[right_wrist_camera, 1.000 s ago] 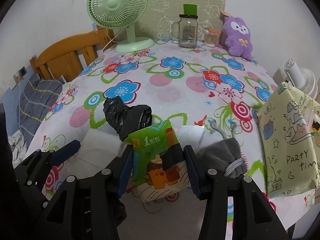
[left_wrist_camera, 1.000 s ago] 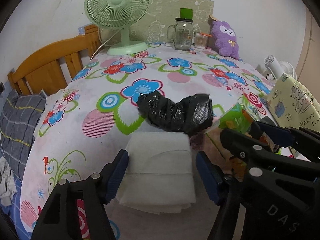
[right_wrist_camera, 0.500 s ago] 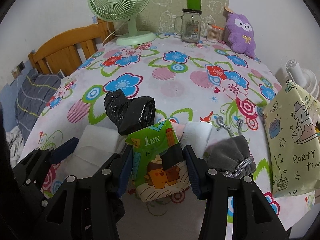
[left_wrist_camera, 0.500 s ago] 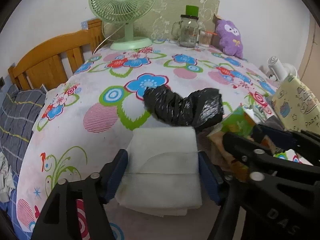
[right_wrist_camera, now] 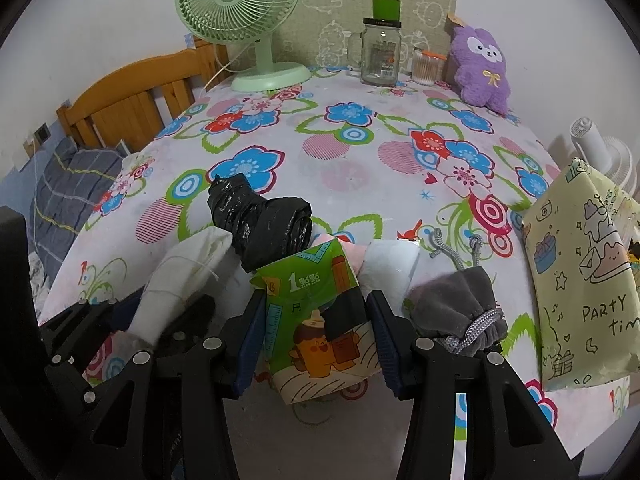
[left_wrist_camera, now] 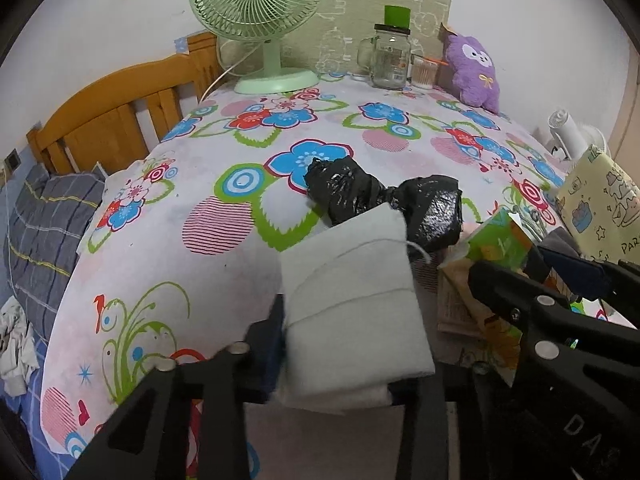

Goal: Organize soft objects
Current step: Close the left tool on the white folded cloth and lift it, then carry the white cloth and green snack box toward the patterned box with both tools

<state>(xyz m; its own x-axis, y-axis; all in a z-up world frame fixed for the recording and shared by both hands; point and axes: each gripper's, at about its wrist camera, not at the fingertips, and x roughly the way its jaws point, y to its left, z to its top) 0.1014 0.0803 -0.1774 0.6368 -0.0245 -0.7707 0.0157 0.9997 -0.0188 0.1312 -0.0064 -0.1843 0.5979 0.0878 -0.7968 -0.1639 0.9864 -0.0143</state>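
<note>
Since the earlier frame the left claw (left_wrist_camera: 344,344) has just been closing and now pinches the white folded cloth (left_wrist_camera: 352,300), buckled and raised at lower centre. The right claw (right_wrist_camera: 316,336) grips the green tissue pack (right_wrist_camera: 316,316) at lower centre of its view. Just beyond lie the black plastic bag (left_wrist_camera: 380,200) and grey drawstring pouch (right_wrist_camera: 460,312) on the floral tabletop (right_wrist_camera: 360,168).

a home bedroom: a table under a flower-print cloth (right_wrist_camera: 360,168) stands beside an orange wooden bed headboard (left_wrist_camera: 120,116) and grey checked bedding (left_wrist_camera: 44,224); a pale green desk fan (right_wrist_camera: 244,20), a purple plush toy (right_wrist_camera: 482,70) and a glass mug jar (right_wrist_camera: 380,56) line the wall.
</note>
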